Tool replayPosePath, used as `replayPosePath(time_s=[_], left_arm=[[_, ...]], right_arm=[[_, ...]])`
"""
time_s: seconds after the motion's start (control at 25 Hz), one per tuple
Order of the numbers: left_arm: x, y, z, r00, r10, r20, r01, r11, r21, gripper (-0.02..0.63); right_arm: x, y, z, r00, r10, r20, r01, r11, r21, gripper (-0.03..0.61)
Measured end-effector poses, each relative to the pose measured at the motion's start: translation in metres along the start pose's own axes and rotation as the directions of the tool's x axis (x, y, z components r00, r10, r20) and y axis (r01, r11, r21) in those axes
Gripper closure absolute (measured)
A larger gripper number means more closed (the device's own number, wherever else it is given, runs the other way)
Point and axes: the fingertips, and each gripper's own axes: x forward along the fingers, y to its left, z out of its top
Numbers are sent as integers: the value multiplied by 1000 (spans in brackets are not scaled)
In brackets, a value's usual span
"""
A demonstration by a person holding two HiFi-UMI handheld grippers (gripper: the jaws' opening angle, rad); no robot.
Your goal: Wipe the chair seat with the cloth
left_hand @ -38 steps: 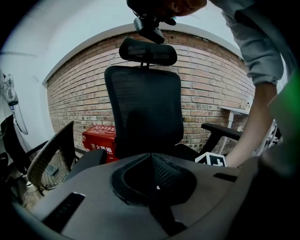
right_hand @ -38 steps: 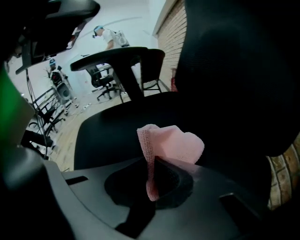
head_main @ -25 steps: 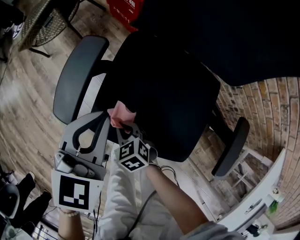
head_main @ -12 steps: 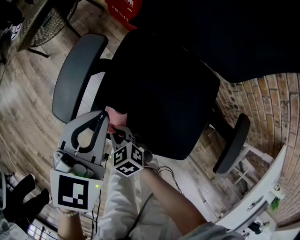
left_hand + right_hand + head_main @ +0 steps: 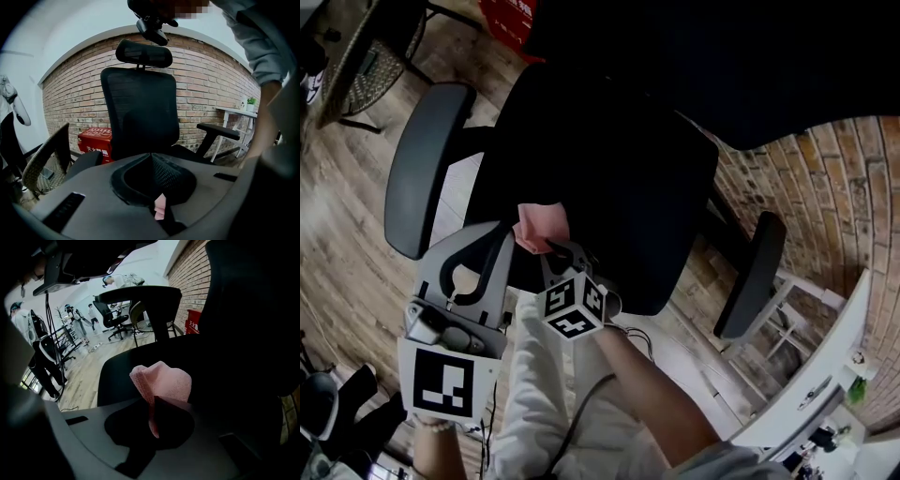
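Note:
The black office chair seat (image 5: 619, 187) fills the middle of the head view. A pink cloth (image 5: 539, 228) lies bunched on the seat's front left edge, and my right gripper (image 5: 551, 248) is shut on it. In the right gripper view the cloth (image 5: 161, 380) stands up from the closed jaws of the right gripper (image 5: 152, 404) against the dark seat (image 5: 225, 376). My left gripper (image 5: 502, 232) hangs just left of the cloth, off the seat edge, jaws shut with nothing held. Its own view faces the chair backrest (image 5: 140, 108), and a sliver of pink (image 5: 160, 207) shows low down.
The chair's padded armrests flank the seat, one at the left (image 5: 417, 169) and one at the right (image 5: 750, 277). A red box (image 5: 511, 14) and a wicker chair (image 5: 366, 56) stand on the wood floor behind. A white table (image 5: 825, 375) is at the right, by a brick wall (image 5: 211, 84).
The right gripper drew the cloth back toward the seat's front edge, then pushed it forward onto the seat again. The left gripper stayed beside it.

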Motion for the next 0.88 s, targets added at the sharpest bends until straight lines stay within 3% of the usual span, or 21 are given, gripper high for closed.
replayPosePath(time_s=[0.2,0.4,0.68,0.88], left_arm=[[13,-18,13,999,-48,10,47,998,41,595],[22,-31,21,997,-78,11,77,995,62,595],[33,-47,33,993,-115,20,113,990,86,595],[37,-54,35,991,-134,20,132,986,102,595]], right_arm=[[-18,-51,-25,994,-104,-21,106,992,73,523],[-40,-103,-50,975,-219,-47,224,959,171,523],[-78,-171,-94,914,-386,-125,406,859,313,523],[-99,-202,-115,873,-461,-158,485,789,376,523]])
